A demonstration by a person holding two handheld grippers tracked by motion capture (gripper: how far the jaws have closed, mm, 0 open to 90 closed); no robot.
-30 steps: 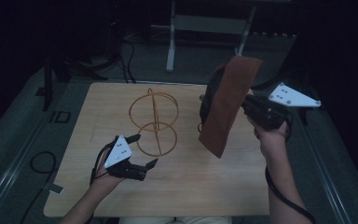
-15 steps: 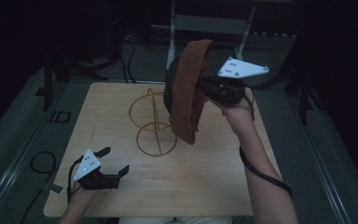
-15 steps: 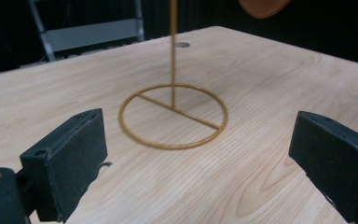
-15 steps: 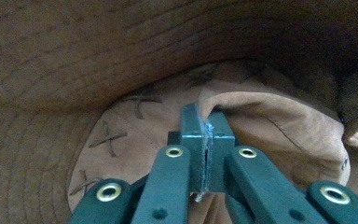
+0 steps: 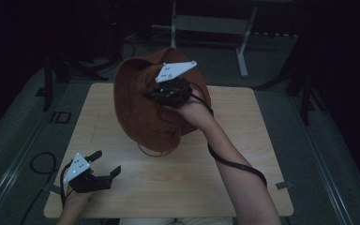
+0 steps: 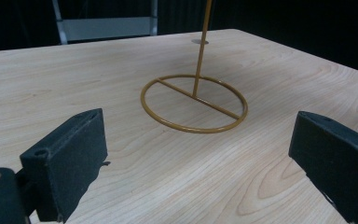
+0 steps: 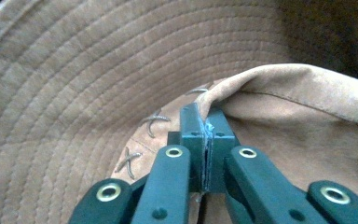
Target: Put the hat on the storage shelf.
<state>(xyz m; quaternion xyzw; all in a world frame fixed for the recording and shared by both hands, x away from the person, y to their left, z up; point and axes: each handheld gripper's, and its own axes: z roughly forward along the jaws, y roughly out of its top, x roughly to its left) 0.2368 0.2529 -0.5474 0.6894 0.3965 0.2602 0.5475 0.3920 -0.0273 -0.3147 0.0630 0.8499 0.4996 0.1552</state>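
Observation:
A brown brimmed hat (image 5: 143, 105) hangs above the middle of the table, over the wire stand, whose gold base ring (image 5: 155, 151) peeks out below it. My right gripper (image 5: 161, 91) is shut on a fold of the hat's fabric (image 7: 223, 100), jaws pressed together on it in the right gripper view (image 7: 206, 119). The stand's ring base and upright rod (image 6: 194, 100) rest on the wood ahead of my left gripper (image 6: 196, 154). That left gripper (image 5: 104, 165) sits low at the table's front left corner, open, with nothing between its jaws.
The light wooden table (image 5: 243, 154) has bare room at the right and front. A metal frame (image 5: 236, 28) stands on the floor beyond the far edge. Cables lie on the floor at the left (image 5: 40, 161).
My right gripper has carried the hat leftward from the table's right side to above the wire stand, covering most of it. My left gripper has pulled back toward the front left corner and sunk.

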